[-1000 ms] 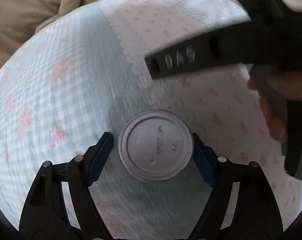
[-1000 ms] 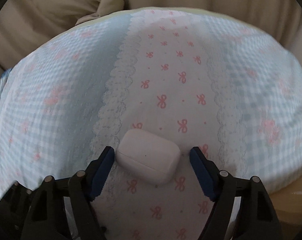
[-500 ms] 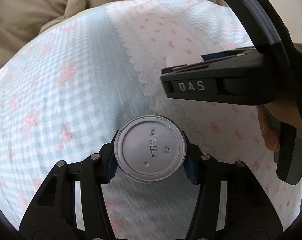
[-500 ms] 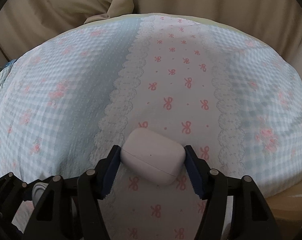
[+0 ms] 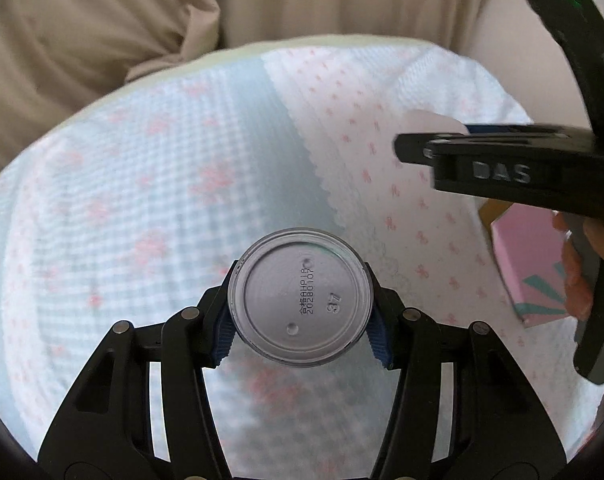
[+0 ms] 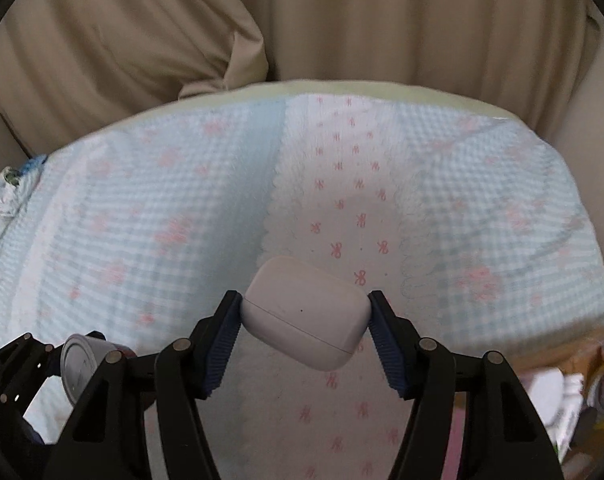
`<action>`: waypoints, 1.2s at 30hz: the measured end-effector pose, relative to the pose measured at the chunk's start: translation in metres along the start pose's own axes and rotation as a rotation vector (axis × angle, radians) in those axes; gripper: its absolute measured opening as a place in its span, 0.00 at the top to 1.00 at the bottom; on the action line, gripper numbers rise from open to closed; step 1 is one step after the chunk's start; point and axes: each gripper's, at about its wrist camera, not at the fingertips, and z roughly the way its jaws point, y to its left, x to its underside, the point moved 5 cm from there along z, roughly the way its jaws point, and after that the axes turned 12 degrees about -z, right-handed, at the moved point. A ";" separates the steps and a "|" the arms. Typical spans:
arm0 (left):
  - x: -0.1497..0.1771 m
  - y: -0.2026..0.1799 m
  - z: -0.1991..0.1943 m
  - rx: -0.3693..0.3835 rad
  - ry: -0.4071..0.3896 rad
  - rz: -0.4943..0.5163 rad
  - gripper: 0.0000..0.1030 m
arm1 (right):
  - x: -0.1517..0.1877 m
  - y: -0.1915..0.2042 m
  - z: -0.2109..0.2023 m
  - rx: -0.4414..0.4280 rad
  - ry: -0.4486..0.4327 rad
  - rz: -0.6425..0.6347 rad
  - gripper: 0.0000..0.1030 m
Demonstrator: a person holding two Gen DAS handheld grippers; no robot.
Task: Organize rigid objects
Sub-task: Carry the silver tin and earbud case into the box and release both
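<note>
My left gripper (image 5: pixel 299 326) is shut on a small round tin can (image 5: pixel 299 297), its silver end with a printed date code facing the camera, held above the bed. My right gripper (image 6: pixel 304 332) is shut on a white earbud case (image 6: pixel 306 312), tilted, also lifted off the bed. The right gripper (image 5: pixel 502 164) shows at the right of the left wrist view, with a sliver of the white case (image 5: pixel 434 122) above it. The can (image 6: pixel 77 366) and the left gripper show at the lower left of the right wrist view.
A bedspread of blue gingham and white with pink bows (image 6: pixel 161 220) covers the bed. Beige curtains (image 6: pixel 342 20) hang behind. A pink box (image 5: pixel 530 264) lies at the right edge. A cardboard box with items (image 6: pixel 574 384) sits at the lower right.
Both grippers closed on their objects, the can and the earbud case, and lifted them off the bed. More curtain and the bed's far edge now show.
</note>
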 end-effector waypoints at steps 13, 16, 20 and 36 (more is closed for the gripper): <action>-0.014 -0.005 -0.136 0.052 -0.023 -0.051 0.51 | -0.001 0.028 -0.157 -0.005 -0.032 0.077 0.43; -0.014 -0.019 -0.162 0.074 -0.028 -0.043 0.51 | 0.005 0.021 -0.188 -0.007 -0.039 0.111 0.43; -0.009 -0.044 -0.185 0.101 -0.026 -0.031 0.51 | 0.020 0.003 -0.224 0.014 -0.048 0.144 0.43; 0.014 -0.206 -0.182 0.139 0.034 -0.011 0.51 | 0.120 -0.157 -0.273 0.049 0.037 0.250 0.43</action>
